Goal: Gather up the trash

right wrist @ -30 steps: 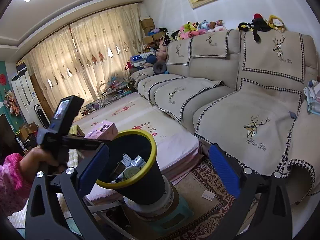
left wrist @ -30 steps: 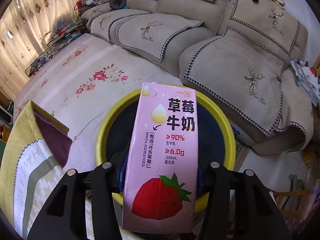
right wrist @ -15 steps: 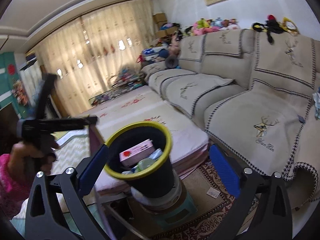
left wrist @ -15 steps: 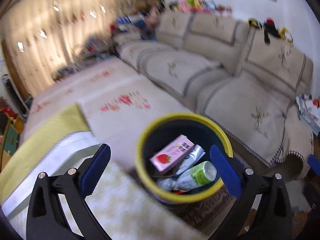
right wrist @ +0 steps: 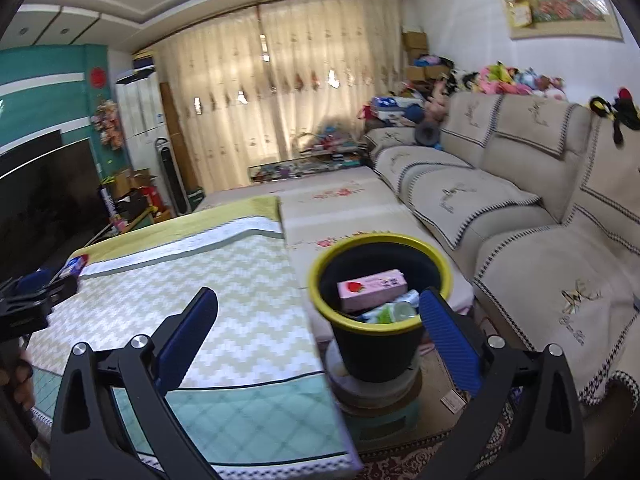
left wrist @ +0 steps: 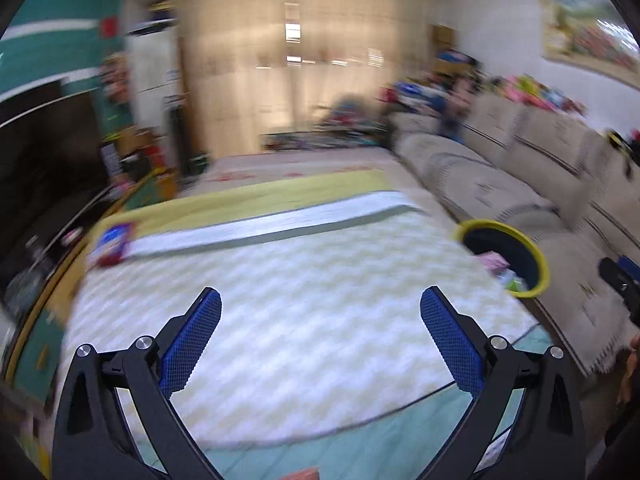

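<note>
Left gripper (left wrist: 320,312): fingers spread wide with nothing between them, hanging over the zigzag cloth; the picture from this side is smeared.
Right gripper (right wrist: 318,312): fingers spread wide and empty, one over the cloth, the other in front of the bin's near rim.
Bin (right wrist: 438,256): black with a yellow rim, upright on a round base and a teal stool beside the tabletop's right edge, between tabletop and sofa.
Milk carton (right wrist: 372,289): pink, with a strawberry printed on it, lying on its side on top of the rubbish inside the bin.
Other rubbish in the bin: a green-and-white can or bottle (right wrist: 390,314) and crumpled wrappers under the carton; hard to tell apart.
Packet (left wrist: 112,242): blue, white and red, lying at the far left corner of the tabletop, well apart from both grippers; blurred, its kind unclear.
Tabletop (right wrist: 224,280): covered with a pale zigzag cloth, a yellow strip at its far end and a teal checked border near the camera.
Sofa (right wrist: 520,208): beige, with deer-embroidered covers, along the right of the room.
Person: a hand (right wrist: 18,380) at the left edge of the right view, gripping the other gripper's handle.
</note>
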`<state>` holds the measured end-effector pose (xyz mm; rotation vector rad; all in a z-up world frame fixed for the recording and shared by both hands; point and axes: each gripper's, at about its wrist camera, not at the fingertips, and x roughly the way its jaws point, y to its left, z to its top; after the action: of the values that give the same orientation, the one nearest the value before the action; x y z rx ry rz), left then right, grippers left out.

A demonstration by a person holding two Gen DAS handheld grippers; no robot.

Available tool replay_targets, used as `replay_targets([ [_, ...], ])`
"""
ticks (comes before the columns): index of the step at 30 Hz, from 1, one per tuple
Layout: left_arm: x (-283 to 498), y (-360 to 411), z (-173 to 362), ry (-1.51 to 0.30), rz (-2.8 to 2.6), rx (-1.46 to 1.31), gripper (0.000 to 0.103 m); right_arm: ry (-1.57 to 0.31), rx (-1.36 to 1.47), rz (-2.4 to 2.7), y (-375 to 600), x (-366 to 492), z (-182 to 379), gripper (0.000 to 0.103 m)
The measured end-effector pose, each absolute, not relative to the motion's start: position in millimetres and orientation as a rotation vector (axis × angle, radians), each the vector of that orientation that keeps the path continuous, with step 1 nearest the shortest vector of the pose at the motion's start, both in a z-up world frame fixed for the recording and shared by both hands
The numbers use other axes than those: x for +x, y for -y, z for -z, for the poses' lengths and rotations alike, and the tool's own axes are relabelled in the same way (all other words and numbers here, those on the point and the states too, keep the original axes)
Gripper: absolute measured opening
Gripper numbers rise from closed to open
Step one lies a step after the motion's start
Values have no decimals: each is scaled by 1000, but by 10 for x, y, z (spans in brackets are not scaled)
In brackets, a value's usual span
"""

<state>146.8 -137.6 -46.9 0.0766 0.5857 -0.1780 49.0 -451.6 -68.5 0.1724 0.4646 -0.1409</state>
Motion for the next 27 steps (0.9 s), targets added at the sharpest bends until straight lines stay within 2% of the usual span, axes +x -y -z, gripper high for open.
replay_targets([
  [5, 908, 635, 325, -529, 54, 3, 98, -442, 144, 114, 4315, 342, 543, 96],
  [10, 476, 308, 130, -469, 41, -56, 98, -421, 125, 100, 4229, 170, 424, 96],
  [18, 237, 253, -33, -424, 34, -73, 98, -412, 131, 97, 4222, 37, 353, 96],
  [27, 405, 387, 107, -474, 19, -59, 98, -419, 129, 104, 4236, 48, 362, 96],
])
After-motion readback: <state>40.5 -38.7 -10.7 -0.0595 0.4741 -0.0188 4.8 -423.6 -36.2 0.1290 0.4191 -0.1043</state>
